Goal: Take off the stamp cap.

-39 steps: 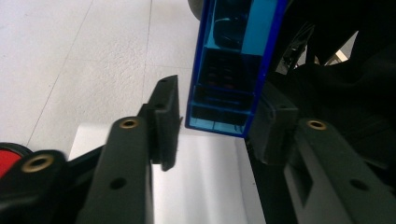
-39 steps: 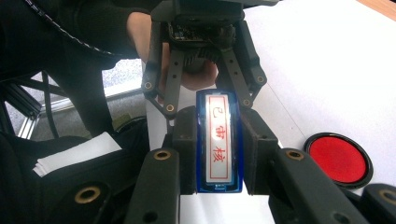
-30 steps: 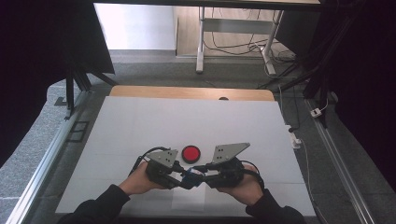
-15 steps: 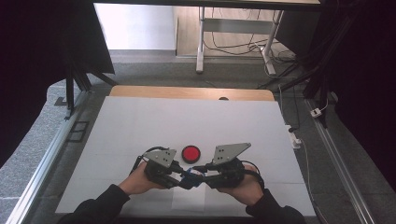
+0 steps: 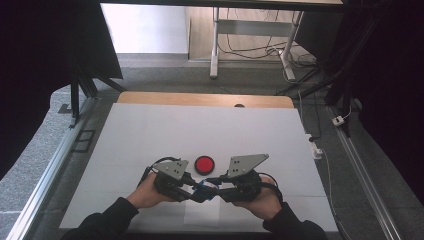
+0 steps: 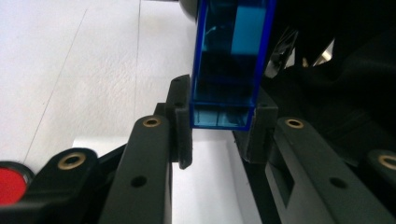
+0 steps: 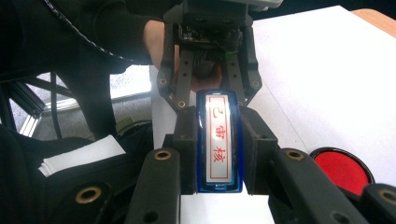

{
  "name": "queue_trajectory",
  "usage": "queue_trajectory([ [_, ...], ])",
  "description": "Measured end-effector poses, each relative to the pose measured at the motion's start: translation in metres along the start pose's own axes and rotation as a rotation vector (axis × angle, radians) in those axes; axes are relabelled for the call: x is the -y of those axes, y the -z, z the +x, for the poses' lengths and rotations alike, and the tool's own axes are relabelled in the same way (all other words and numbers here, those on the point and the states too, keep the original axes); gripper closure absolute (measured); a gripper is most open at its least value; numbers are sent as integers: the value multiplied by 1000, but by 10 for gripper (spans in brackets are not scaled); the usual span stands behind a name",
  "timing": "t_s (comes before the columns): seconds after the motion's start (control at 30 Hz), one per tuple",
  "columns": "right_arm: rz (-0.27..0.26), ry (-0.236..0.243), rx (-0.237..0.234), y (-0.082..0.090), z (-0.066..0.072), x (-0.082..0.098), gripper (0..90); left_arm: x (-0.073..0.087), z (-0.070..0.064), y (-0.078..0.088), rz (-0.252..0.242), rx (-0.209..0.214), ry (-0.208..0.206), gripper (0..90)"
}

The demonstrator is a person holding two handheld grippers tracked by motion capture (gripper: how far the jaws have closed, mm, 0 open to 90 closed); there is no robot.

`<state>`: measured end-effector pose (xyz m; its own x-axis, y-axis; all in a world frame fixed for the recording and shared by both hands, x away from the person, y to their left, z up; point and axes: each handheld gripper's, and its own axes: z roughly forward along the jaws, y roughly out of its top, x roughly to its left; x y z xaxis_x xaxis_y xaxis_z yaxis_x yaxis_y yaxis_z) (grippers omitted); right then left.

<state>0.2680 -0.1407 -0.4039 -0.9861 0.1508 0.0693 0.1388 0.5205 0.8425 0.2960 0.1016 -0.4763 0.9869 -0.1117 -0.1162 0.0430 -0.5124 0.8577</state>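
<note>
High view: both hands meet near the front edge of the white worktop [image 5: 150, 130], the left gripper [image 5: 192, 189] and the right gripper [image 5: 216, 189] pointing at each other with their tips nearly together. Between them sits a small blue stamp [image 5: 204, 186], but from up here it is only a speck of blue, mostly covered by the black jaws and the grey three-cornered plates on top. Just beyond the grippers lies a red round pad [image 5: 204, 163], flat on the worktop and apart from both.

The left gripper view brings the stamp [image 6: 229, 65] close: a clear blue, box-like body held end-on, its top cut off by the frame edge. The left gripper [image 6: 219, 133] has its jaws closed against the two sides of the lower end, pads pressing on it. The dark mass to the right is too blurred and shadowed to read. A sliver of the red pad [image 6: 9, 184] shows at the bottom left corner.

In the right gripper view the stamp [image 7: 219, 149] turns a white face with red characters in a red border toward the camera. The right gripper [image 7: 219, 154] clamps it on both long sides. Behind it the left gripper [image 7: 208, 77] grips the far end, though the contact itself is hidden behind the stamp. The red pad [image 7: 343, 170] is partly covered by the right jaw arm.
</note>
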Motion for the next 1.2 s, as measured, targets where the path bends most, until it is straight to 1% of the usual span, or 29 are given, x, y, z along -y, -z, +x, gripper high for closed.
queue_trajectory([
  [0.03,-23,-8,2,2,-1,0,720,2,1,-1,10,-6,1,691],
  [0.07,-41,-21,-3,6,-2,-1,720,4,2,-1,7,5,17,690],
  [0.1,-42,-27,2,8,-3,-2,720,5,3,-1,9,1,19,690],
  [0.13,-41,-20,16,10,-4,-2,720,5,3,-2,15,1,19,690],
  [0.23,-41,-22,20,11,-5,0,720,4,2,-3,10,-2,17,689],
  [0.3,-33,-17,24,9,-5,1,719,4,2,-3,19,-13,18,689],
  [0.37,-29,-15,25,7,-5,1,719,5,3,-4,19,-12,37,688],
  [0.43,-27,-6,42,8,-5,2,719,5,3,-3,18,-17,57,687],
  [0.53,-27,-8,55,9,-5,2,718,4,1,-1,34,-51,71,686],
  [0.6,-32,-14,62,10,-6,2,718,4,0,0,48,-74,72,686],
  [0.63,-28,-17,70,11,-7,3,718,4,-1,0,51,-85,80,685],
  [0.67,-28,-17,70,11,-7,3,718,4,-2,1,64,-100,87,685],
  [0.7,-26,-18,73,11,-7,3,718,4,-3,2,74,-113,101,685],
  [0.77,-24,-18,80,11,-7,3,718,5,-3,2,78,-117,136,685],
  [0.83,-26,-20,84,11,-7,3,718,6,-3,3,86,-126,153,685],
  [0.93,-33,-26,90,12,-8,3,718,6,-6,4,100,-148,161,685],
  [0.97,-31,-27,96,12,-8,3,718,6,-7,5,95,-159,164,685],
  [1.03,-37,-35,98,13,-9,4,718,5,-11,8,98,-184,151,685],
  [1.1,-37,-36,103,14,-9,4,718,3,-15,12,99,-202,148,685],
  [1.2,-44,-39,109,15,-9,4,718,3,-20,17,91,-220,167,684],
])
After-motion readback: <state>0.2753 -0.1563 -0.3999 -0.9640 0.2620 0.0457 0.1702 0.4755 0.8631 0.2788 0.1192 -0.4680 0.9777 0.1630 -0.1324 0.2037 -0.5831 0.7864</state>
